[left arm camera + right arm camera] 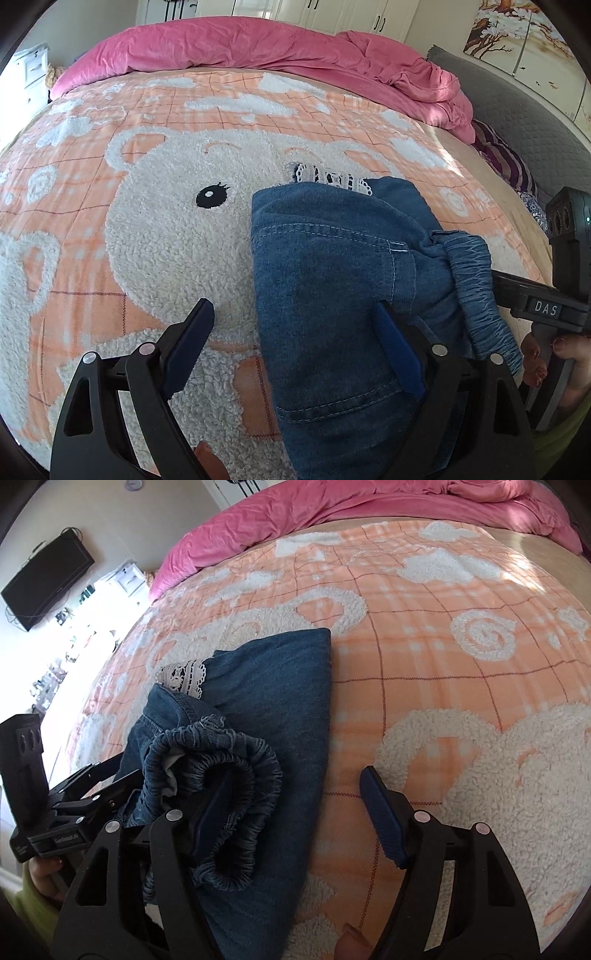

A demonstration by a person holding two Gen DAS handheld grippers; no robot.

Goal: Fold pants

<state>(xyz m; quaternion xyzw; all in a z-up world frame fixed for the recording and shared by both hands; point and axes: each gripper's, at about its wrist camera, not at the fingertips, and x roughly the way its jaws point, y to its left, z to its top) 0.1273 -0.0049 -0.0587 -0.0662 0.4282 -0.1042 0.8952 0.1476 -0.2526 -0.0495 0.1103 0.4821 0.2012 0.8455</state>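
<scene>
Blue denim pants [332, 266] lie folded into a compact bundle on the orange-and-white bear blanket [147, 221]. White lace trim [332, 179] peeks out at the far edge. The elastic waistband [476, 291] bunches at the right. My left gripper [295, 332] is open, its right finger over the denim, its left finger over the blanket. In the right wrist view the pants [273, 709] lie left of centre, waistband [229, 775] curled up. My right gripper [291, 805] is open, its left finger against the waistband, its right finger above the blanket [443, 664].
A rumpled pink duvet [258, 48] lies along the far side of the bed. A striped cushion [506, 158] and grey headboard sit at the right. White wardrobes stand behind. A wall TV [48, 579] and a cluttered shelf are left of the bed.
</scene>
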